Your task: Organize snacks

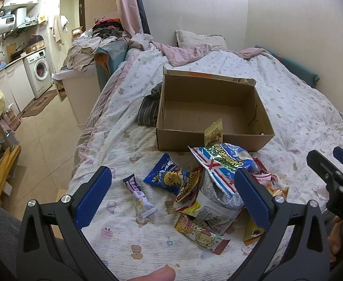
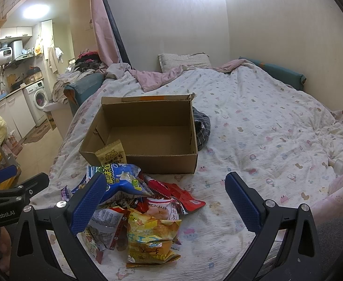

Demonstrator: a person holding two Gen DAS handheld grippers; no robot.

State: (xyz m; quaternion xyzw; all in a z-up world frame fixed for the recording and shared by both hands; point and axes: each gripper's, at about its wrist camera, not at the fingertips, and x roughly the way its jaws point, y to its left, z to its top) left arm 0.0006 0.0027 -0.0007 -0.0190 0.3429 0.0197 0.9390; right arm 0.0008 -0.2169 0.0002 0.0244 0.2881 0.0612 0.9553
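Observation:
A pile of snack packets (image 1: 216,187) lies on the bed in front of an open, empty cardboard box (image 1: 209,107). A blue-and-white bag (image 1: 223,161) tops the pile, and a small yellow packet (image 1: 214,132) leans on the box's front wall. A blue packet (image 1: 165,175) and a thin purple stick pack (image 1: 140,193) lie to the left. My left gripper (image 1: 173,196) is open and empty, low over the pile. In the right wrist view the pile (image 2: 138,208), with a yellow chip bag (image 2: 152,238), lies before the box (image 2: 145,131). My right gripper (image 2: 166,201) is open and empty above it.
The bed has a white patterned duvet (image 2: 253,128), a pillow (image 2: 183,61) and a pink blanket by the far wall. A dark striped cloth (image 1: 148,110) lies beside the box. The bed's left edge drops to a tiled floor with a kitchen and washing machine (image 1: 39,70).

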